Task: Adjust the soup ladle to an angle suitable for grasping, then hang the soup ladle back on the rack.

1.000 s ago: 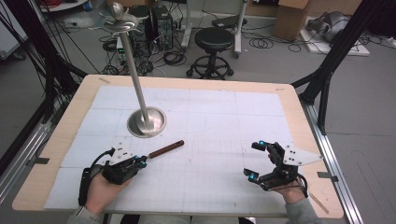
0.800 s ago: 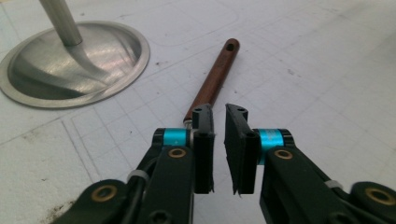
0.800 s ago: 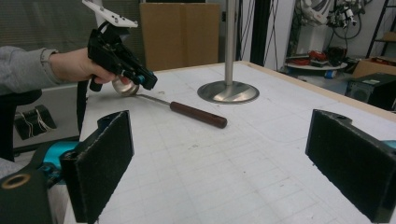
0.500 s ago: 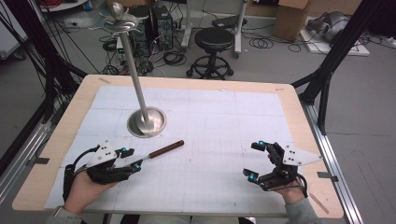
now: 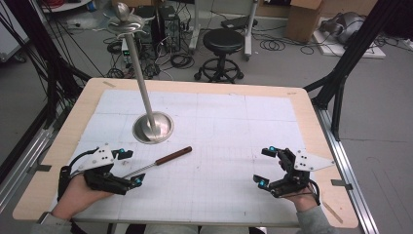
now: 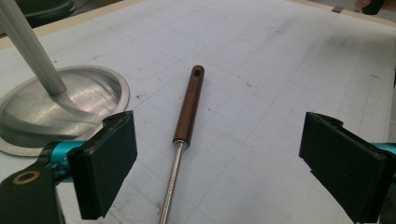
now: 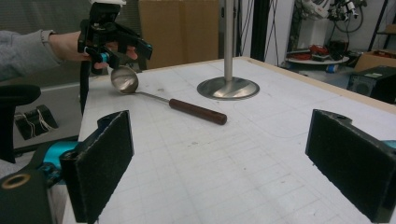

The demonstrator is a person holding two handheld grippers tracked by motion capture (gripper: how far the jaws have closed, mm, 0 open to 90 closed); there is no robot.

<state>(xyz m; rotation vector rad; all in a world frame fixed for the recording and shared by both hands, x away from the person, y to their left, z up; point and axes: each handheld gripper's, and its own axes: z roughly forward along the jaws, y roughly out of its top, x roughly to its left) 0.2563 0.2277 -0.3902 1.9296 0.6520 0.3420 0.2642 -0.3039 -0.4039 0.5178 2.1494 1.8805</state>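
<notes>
I am hovering my left gripper point(image 5: 126, 168), jaws wide apart, over the ladle point(image 5: 163, 160) lying untouched at lower left; my right gripper point(image 5: 267, 167), equally spread, is idling lower right. Nothing is grasped yet.

A wooden counter point(image 5: 311, 126) is covered by a white gridded mat point(image 5: 234, 131); on it are laid a ladle point(image 5: 160, 161) and a metal stand point(image 5: 153, 127).

Your grippers point(image 5: 125, 167) point(image 5: 266, 167) show black frames, teal joints, grey three-cornered plates, black cables; your sleeves point(image 5: 311, 220) are grey.
</notes>
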